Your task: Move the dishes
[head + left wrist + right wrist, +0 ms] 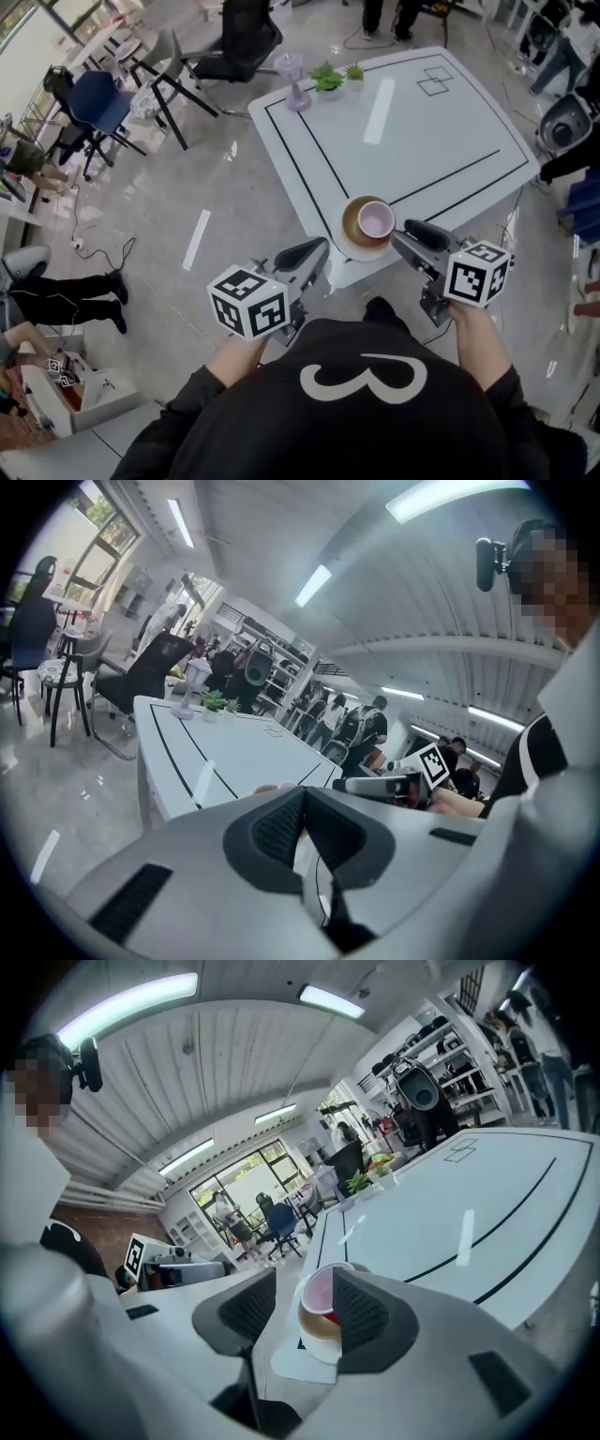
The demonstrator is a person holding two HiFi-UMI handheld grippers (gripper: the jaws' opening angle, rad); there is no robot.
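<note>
Jaws: right gripper (305, 1279) stands partly apart with nothing pinched. The pink cup (319, 1293) shows in the gap, just beyond the tips and untouched. Left gripper (302, 794) is closed tip to tip and empty, with the stack ahead and to its right. The cup sits in a brown bowl (354, 227) on a white plate (343, 247).

Judgement: likely glazed, so stiff, slippery and breakable. The stack is loose and could shift if tilted. Best hold: the plate rim, one jaw pair each side, kept level.

Cup (377, 220) in bowl (353, 221) (on plate (349, 249)), near corner of table (412, 122)
</note>
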